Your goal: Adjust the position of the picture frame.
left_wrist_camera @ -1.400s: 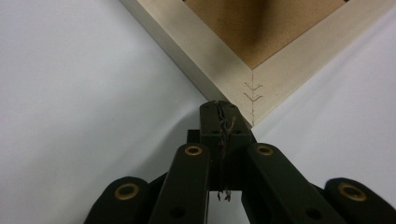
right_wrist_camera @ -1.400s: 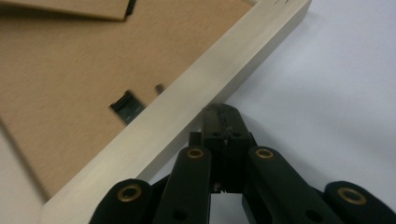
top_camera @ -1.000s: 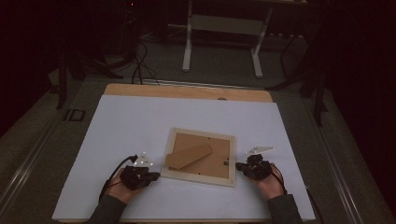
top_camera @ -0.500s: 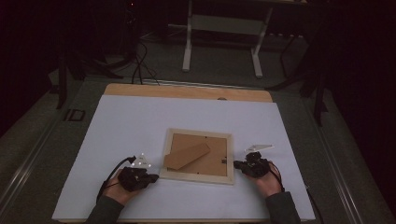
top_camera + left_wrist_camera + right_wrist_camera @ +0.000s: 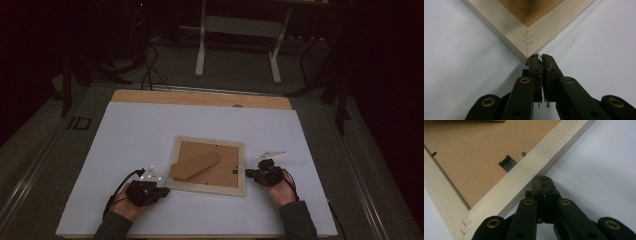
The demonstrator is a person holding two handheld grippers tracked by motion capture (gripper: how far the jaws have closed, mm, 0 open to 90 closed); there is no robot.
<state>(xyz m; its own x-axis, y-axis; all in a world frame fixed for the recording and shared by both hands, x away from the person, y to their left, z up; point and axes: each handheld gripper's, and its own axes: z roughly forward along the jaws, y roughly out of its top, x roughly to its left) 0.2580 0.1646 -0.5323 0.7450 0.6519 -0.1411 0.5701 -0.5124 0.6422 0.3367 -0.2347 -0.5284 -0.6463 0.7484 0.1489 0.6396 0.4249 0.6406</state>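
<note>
Pale wood picture frame [image 5: 208, 166], face down mid-worktop [image 5: 150, 125], backing board and stand uppermost; left gripper [image 5: 540, 58] jaws closed, empty, at near-left corner; right gripper [image 5: 541, 180] jaws shut, empty, against right edge; apparently mid-positioning, backing unopened.

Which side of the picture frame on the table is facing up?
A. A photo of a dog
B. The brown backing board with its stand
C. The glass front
B: the picture frame lies with its brown backing board and folded stand upward.
</note>
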